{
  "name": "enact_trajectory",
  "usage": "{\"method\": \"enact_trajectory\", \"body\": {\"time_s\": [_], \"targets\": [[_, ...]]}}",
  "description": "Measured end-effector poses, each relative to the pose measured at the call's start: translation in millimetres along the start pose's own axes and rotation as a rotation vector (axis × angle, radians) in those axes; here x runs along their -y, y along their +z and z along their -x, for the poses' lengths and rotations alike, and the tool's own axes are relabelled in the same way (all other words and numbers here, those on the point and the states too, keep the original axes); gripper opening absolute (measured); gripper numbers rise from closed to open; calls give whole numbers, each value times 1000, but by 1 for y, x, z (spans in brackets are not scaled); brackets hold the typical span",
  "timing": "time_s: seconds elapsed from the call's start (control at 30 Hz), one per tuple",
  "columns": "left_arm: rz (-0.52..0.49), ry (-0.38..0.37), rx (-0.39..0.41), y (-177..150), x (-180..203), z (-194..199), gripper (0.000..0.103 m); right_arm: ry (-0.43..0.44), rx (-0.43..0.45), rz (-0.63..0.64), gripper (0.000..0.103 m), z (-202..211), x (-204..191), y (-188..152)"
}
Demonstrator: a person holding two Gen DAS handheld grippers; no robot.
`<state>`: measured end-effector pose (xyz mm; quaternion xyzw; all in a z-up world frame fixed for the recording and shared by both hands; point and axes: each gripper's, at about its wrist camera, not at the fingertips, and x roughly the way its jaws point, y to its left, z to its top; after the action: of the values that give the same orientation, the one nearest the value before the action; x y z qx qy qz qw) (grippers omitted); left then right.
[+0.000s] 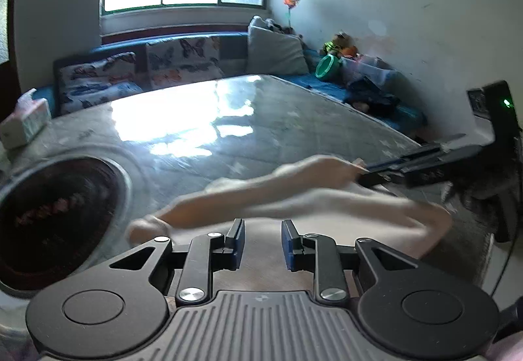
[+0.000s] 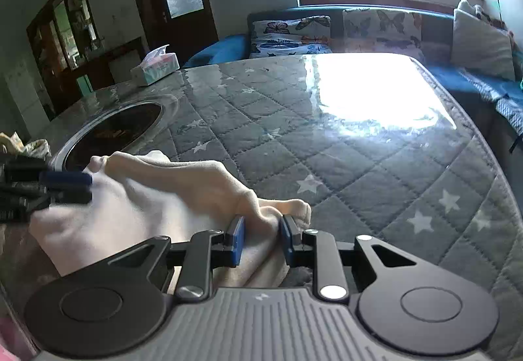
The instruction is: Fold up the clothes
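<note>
L gripper (image 1: 263,243) jaws sat narrow w/ nothing pinched; cloth visible in the gap below but pads clear of it. R gripper (image 2: 261,238) also narrow, a ridge of the cream garment (image 2: 183,184) bunched between its pads, looked gripped but can't fully confirm contact. Garment lay crumpled at the near edge of the quilted table cover (image 2: 327,145), partly draped off toward the person. Risks, imo: R pinch only had a thin fold, so a pull could slip it out or drag the whole piece off the near edge; L had no hold, so any one-sided lift would twist the cloth, not spread it. Both grippers were close over the same bundle, clash possible if they converged. Left of the garment, just beside it, the round dark inset (image 2: 114,129) w/ raised rim could snag fabric. Beyond: lots of bare quilt mid-table for laying flat. Tissue box (image 2: 156,65) far left corner, well apart. Sofa cushions (image 2: 291,34) past the far edge, no issue.
</note>
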<state>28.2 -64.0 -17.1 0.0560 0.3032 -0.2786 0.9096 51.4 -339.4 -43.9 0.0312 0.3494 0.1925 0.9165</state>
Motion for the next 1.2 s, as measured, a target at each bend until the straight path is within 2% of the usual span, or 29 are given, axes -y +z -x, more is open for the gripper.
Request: {"method": "enact_trajectory", "body": {"time_s": [0.07, 0.27, 0.37, 0.47, 0.53, 0.6, 0.73, 0.93, 1.2], "targets": [[-1, 5, -12, -4, 4, -2, 27, -17, 15, 8, 7, 1, -3, 0], [0, 8, -28, -10, 0, -6, 28, -122, 57, 105, 4, 19, -19, 6], [-1, 2, -29, -12, -2, -8, 30, -140, 24, 90, 4, 6, -16, 0], [13, -6, -36, -10, -4, -9, 31, -118, 21, 63, 7, 1, -10, -1], [27, -14, -42, -6, -7, -7, 31, -108, 34, 55, 11, 6, -9, 3], [39, -29, -30, 2, -10, -4, 31, -97, 48, 59, 12, 14, -12, 10], [77, -44, -14, 21, -17, -13, 29, -11, 62, 70, 12, 13, -23, 27], [125, -38, -34, 36, -32, -44, 27, 91, 13, 148, 12, -29, -53, 44], [169, -22, -46, 35, -49, -63, 29, 86, -50, 151, 10, -64, -54, 46]]}}
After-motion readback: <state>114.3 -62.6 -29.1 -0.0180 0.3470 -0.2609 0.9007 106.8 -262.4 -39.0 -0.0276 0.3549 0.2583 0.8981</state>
